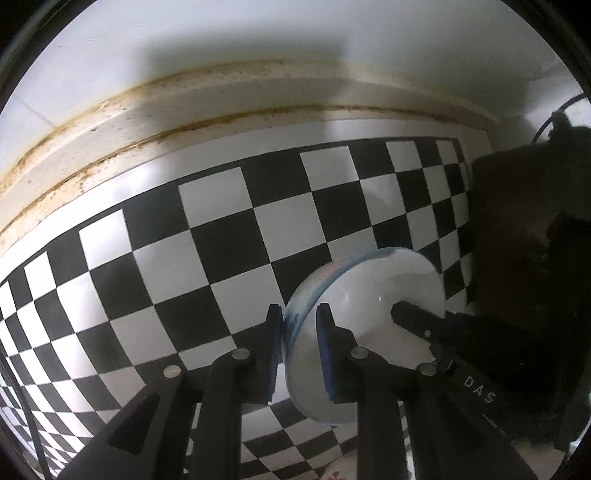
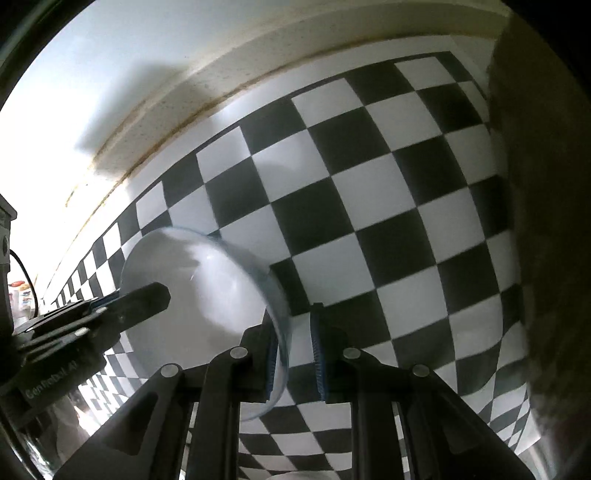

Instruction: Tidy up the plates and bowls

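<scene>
Black-and-white checkered surface (image 1: 221,236), stained cream ledge (image 1: 207,107) behind, pale wall (image 1: 258,33), cast shadows

- The bowl (image 1: 365,317) hung tilted above the checkered mat (image 1: 207,258), between the two grippers.
- The left gripper (image 1: 299,350) straddled its rim on one side, one finger inside, one outside.
- The right gripper (image 2: 295,354) straddled the opposite rim.
- Behind the mat ran a ledge (image 1: 184,107), with the wall (image 1: 258,33) above.

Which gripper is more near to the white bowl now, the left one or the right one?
Neither: both touch the white bowl. The left gripper straddles its rim on one side, and the right gripper straddles the rim on the opposite side, above the checkered surface.
</scene>
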